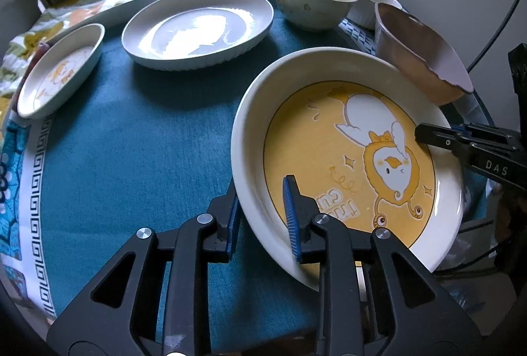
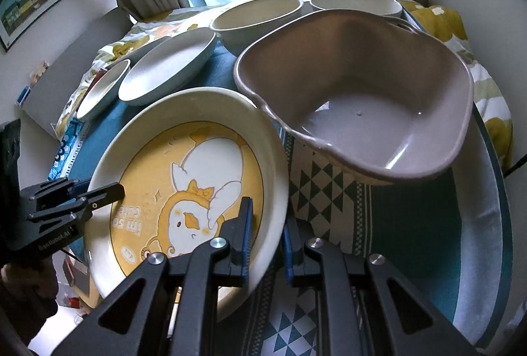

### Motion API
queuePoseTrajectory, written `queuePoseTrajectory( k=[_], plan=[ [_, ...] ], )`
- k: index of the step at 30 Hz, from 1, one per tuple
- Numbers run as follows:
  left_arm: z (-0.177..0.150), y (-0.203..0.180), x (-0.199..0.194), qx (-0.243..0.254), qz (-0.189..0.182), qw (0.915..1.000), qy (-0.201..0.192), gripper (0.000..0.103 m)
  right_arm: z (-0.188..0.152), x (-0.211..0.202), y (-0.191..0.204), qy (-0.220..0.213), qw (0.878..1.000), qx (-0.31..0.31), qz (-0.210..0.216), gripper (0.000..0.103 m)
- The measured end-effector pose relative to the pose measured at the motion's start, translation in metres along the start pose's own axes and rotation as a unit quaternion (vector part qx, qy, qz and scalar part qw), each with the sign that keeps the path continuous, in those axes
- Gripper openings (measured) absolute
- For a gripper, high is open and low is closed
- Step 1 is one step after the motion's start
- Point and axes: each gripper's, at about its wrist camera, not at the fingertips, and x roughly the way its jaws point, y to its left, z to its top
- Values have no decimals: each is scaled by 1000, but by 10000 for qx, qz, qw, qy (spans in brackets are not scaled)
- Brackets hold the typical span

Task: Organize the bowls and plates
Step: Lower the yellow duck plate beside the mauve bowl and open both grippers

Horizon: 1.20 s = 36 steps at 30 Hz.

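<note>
A large white plate with a yellow cartoon centre (image 1: pixel 346 158) is held tilted above the teal cloth. My left gripper (image 1: pixel 263 211) is shut on its near-left rim, one finger inside, one outside. My right gripper (image 2: pixel 268 234) is shut on the opposite rim of the same plate (image 2: pixel 184 191); it shows in the left wrist view (image 1: pixel 438 138) at the plate's right edge. A brown plastic tub (image 2: pixel 362 109) stands just right of the plate.
A pale ribbed plate (image 1: pixel 197 30) and a small duck plate (image 1: pixel 59 72) lie at the back left. A cream bowl (image 1: pixel 313 3) and a white bowl (image 1: pixel 369 3) stand at the back. The table's left edge (image 1: pixel 29 191) is patterned.
</note>
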Motion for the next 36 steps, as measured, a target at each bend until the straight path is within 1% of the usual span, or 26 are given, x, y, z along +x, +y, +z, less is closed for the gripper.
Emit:
queuePoseTrajectory(
  k=[5, 7, 11, 13, 14, 16, 18, 19, 20, 21, 22, 23, 24, 25, 26, 28, 31, 34, 36],
  plan=[
    [0, 0, -1, 74, 78, 9999, 32, 27, -3, -9, -8, -84, 9998, 161, 15, 15],
    [-1, 2, -4, 64, 103, 9999, 36, 29, -4, -14, -10, -93, 9996, 244, 92, 15],
    [-1, 4, -14, 23, 161, 9999, 44, 31, -9, -34, -6, -195, 9996, 217, -37, 15],
    [1, 5, -29, 20, 217, 9998, 7, 31, -8, -49, -3, -275, 9994, 219, -63, 15],
    [3, 6, -39, 13, 234, 9997, -47, 31, -7, -63, 1, -374, 9991, 169, -66, 15],
    [9, 5, -66, -8, 271, 9994, -230, 31, -1, -83, 10, -513, 9986, 44, -78, 15],
    [19, 5, -98, -51, 344, 9982, -480, 31, 11, -110, 24, -750, 9971, -144, -27, 15],
    [26, 4, -119, -91, 373, 9969, -684, 33, 17, -121, 32, -865, 9960, -232, 2, 15],
    [31, 4, -134, -120, 396, 9956, -836, 38, 27, -137, 44, -1036, 9939, -377, 40, 15],
    [38, 3, -150, -152, 453, 9936, -1025, 61, 34, -145, 52, -1132, 9924, -482, 40, 17],
    [41, 4, -161, -172, 515, 9918, -1155, 90, 40, -151, 60, -1202, 9911, -576, 35, 20],
    [46, 4, -178, -209, 631, 9876, -1423, 99, 47, -158, 67, -1266, 9896, -681, 45, 36],
    [50, 4, -186, -217, 672, 9846, -1597, 103, 53, -163, 76, -1337, 9880, -770, 74, 65],
    [54, 6, -199, -179, 693, 9804, -1837, 103, 58, -165, 82, -1390, 9869, -814, 119, 82],
    [57, 8, -204, -135, 726, 9791, -1896, 103, 64, -166, 90, -1433, 9858, -857, 200, 103],
    [67, 16, -207, 3, 898, 9787, -1845, 103, 73, -164, 102, -1566, 9833, -901, 234, 103],
    [79, 32, -203, 139, 964, 9795, -1762, 103, 84, -152, 115, -1617, 9826, -914, 23, 103],
    [99, 64, -190, 116, 749, 9835, -1644, 103, 100, -132, 129, -1645, 9829, -824, -26, 103],
    [111, 83, -179, 116, 589, 9861, -1552, 103, 112, -117, 136, -1544, 9849, -779, -124, 103]
  ],
)
